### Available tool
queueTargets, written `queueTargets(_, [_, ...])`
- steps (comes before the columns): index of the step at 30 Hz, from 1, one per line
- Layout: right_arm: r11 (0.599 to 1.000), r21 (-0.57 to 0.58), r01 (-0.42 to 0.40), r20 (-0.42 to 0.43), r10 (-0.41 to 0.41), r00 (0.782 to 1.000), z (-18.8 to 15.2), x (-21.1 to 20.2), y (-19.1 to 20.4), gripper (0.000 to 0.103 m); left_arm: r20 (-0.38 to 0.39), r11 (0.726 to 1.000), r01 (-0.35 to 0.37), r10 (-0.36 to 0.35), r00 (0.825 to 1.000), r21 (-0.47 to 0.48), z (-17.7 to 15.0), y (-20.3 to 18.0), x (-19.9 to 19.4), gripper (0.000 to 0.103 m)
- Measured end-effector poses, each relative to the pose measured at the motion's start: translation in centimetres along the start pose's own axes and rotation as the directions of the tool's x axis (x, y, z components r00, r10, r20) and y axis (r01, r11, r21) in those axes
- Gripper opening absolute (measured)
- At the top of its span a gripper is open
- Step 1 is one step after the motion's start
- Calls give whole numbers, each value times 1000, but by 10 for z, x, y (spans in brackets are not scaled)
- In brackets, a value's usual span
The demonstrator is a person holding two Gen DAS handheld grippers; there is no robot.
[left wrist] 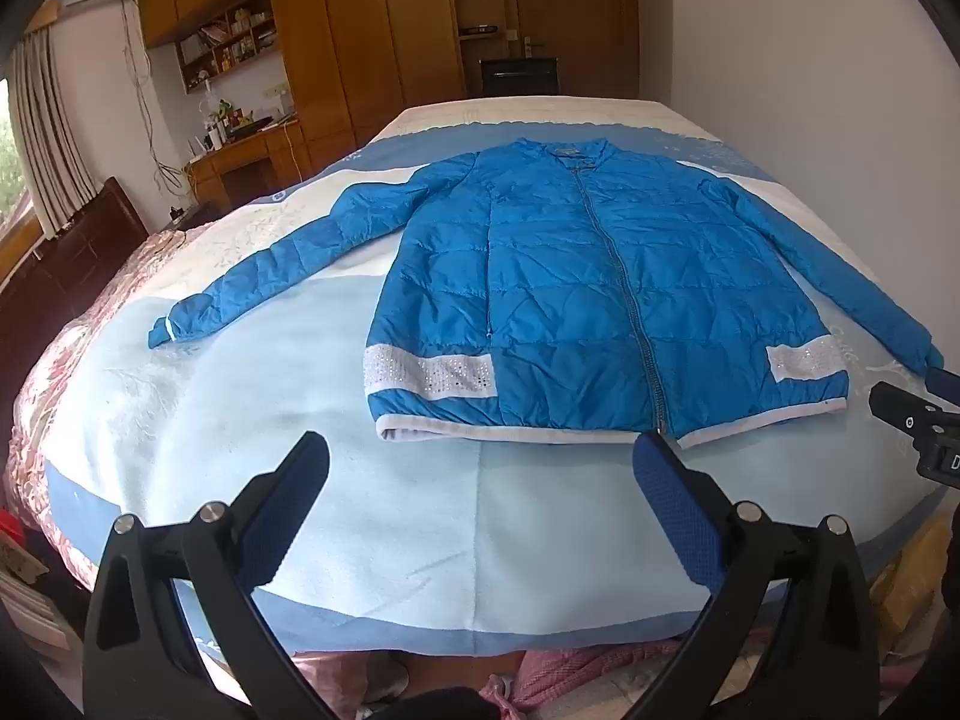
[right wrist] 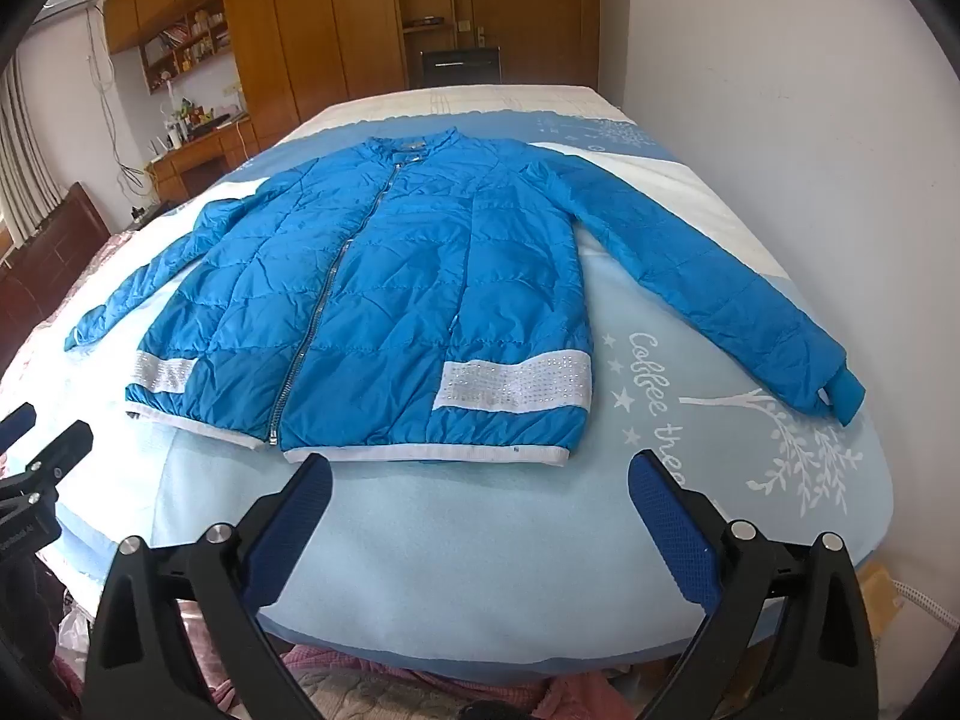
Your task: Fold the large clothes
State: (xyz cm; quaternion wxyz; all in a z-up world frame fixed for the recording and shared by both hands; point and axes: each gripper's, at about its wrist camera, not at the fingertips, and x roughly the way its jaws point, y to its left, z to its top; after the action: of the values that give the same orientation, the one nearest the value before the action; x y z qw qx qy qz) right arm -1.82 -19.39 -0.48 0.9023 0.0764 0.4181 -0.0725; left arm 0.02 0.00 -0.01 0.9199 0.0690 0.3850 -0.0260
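A bed [left wrist: 180, 420] with a pale blue blanket [right wrist: 480, 570] filled the room. Wooden wardrobes [left wrist: 360, 30] and a cluttered desk [left wrist: 240, 150] stood behind; curtains [left wrist: 42, 138] hung left, a white wall [right wrist: 780, 90] right.

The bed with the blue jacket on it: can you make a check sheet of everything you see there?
Surface: bed covered with a light blue blanket with white tree print; lies smooth.
Job's things: blue quilted jacket lies flat, front up, zipped, both sleeves spread out to the sides, collar at the far end, hem nearest the grippers; not folded yet.
Clutter: nothing seen on the blanket besides the jacket.
Grippers: left gripper open, holding nothing, near the hem; right gripper open, holding nothing, near the hem.
Cables: wires hang down the wall beside the desk, far from the bed.
Surroundings: wooden wardrobe, shelves with small items, desk, curtain, white wall on the right.
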Motion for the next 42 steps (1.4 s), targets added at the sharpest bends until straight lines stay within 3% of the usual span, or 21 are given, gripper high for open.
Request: queueTargets(42, [1000, -1, 0, -3, 0, 1000, 1, 4, 4, 99, 4, 1000, -7, 7, 1000, 8, 3, 2, -1, 100])
